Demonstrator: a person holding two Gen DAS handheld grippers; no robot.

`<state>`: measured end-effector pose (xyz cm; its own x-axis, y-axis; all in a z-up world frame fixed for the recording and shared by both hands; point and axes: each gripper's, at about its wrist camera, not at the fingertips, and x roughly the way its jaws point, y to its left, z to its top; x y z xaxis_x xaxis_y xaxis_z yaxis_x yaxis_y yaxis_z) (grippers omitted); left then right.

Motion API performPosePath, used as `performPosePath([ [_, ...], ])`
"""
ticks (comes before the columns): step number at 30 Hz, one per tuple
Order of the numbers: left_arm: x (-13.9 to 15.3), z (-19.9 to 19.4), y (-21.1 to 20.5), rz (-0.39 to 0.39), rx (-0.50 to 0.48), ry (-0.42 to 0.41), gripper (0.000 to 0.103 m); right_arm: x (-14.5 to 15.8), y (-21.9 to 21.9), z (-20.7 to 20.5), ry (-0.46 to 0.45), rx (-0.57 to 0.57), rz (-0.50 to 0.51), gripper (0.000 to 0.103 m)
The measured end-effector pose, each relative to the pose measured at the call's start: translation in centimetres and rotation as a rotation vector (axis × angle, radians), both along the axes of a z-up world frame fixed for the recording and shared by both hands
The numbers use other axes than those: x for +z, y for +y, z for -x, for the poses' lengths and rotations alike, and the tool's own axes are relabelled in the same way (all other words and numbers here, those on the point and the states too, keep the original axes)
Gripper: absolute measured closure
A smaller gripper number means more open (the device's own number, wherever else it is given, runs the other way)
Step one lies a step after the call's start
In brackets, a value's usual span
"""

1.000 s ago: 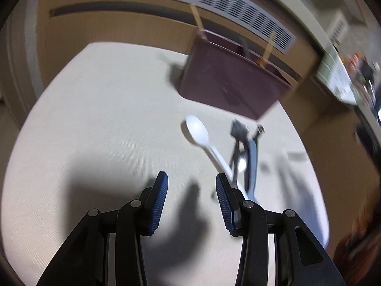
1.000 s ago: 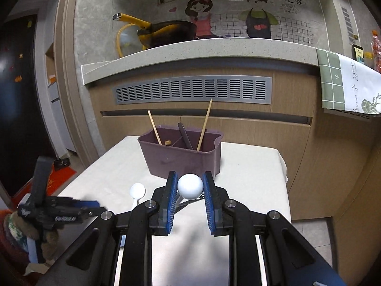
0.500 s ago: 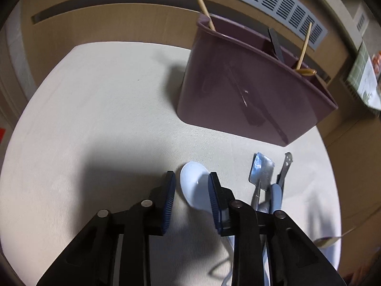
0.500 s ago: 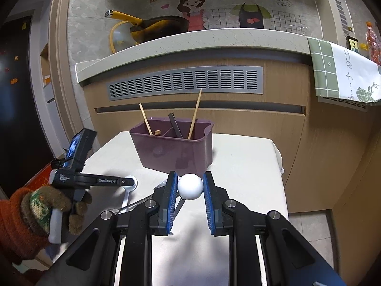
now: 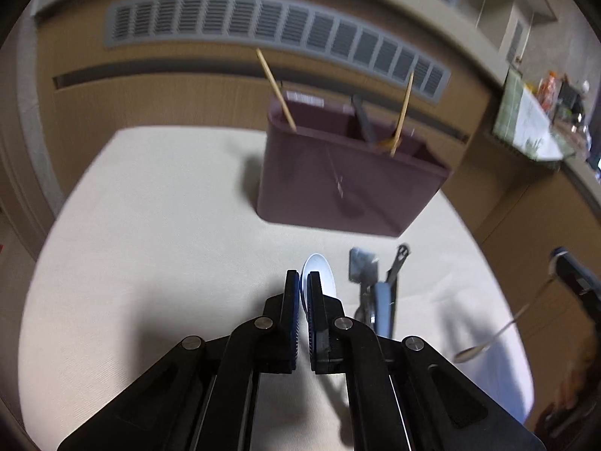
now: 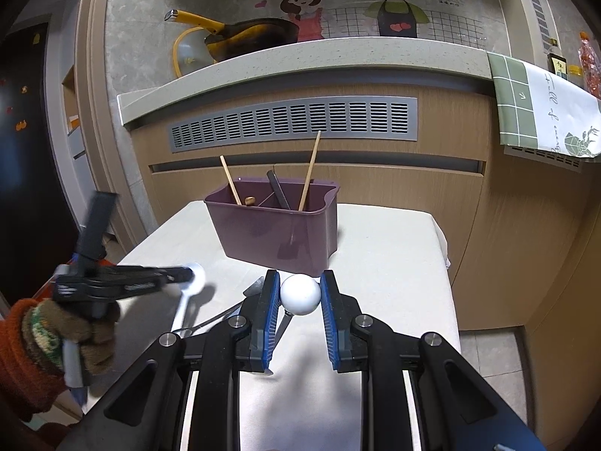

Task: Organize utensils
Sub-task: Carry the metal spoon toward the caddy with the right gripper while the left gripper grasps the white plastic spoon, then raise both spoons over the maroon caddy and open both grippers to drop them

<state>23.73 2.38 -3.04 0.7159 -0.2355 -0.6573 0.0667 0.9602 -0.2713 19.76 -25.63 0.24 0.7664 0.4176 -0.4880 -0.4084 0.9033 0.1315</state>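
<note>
A: Left tongs (image 5: 303, 285)?

B: Drawn narrow, almost closed. Pinching the rim of the white spoon (image 5: 319, 270) at its bowl. Gripped from the left by a hand in an orange and brown knitted glove (image 6: 75, 334), in the right wrist view.

A: And the look of that spoon?

B: Plain white, smooth, likely plastic. Oval bowl, slim handle trailing down toward the near edge of the table (image 6: 394, 263). Impossible to tell whether touching the cloth or just off it.

A: Right tongs (image 6: 300, 295)?

B: Closed on a white ball (image 6: 300, 295), one blue pad pressed against each side. Seemingly the round end of a thin metal spoon (image 5: 503, 329). Seen from the left wrist: long wire-like stem slanting down, small shiny bowl at the low end, held above the table's right side.

A: Anything else on the cloth?

B: Just right of the white spoon, a small heap of metal tools (image 5: 360, 267), one with a blue-grey handle. Too blurred to name.

A: Where to find the holder?

B: Purple caddy (image 6: 270, 236), upright at the far middle of the table, near the wooden cabinet front. Boxy, with rounded corners, divided inside. Two pale wooden chopsticks (image 6: 310, 169) leaning out, one toward each side, plus a dark handle (image 6: 280, 195) between them. Well apart from both tongs.
</note>
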Motion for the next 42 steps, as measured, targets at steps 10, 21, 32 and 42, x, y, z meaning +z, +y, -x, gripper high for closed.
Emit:
performPosePath([
  [10,4.1,3.8,1.9,-0.037,0.067,-0.159,0.100,0.5,1.5,0.6,-0.005,0.004,0.051,0.083],
  [21,4.8,4.8,3.1,0.015,0.080,-0.168,0.100,0.8,1.5,0.9,0.008,0.001,0.050,0.083],
  [32,10.6,4.4,2.0,-0.069,0.076,-0.340,0.100,2.0,1.0,0.1,-0.005,-0.023,0.018,0.083],
  [42,22.7,1.6,1.7,-0.073,0.151,-0.764,0.100,17.8,2.0,-3.9,-0.357,-0.070,0.042,0.083],
])
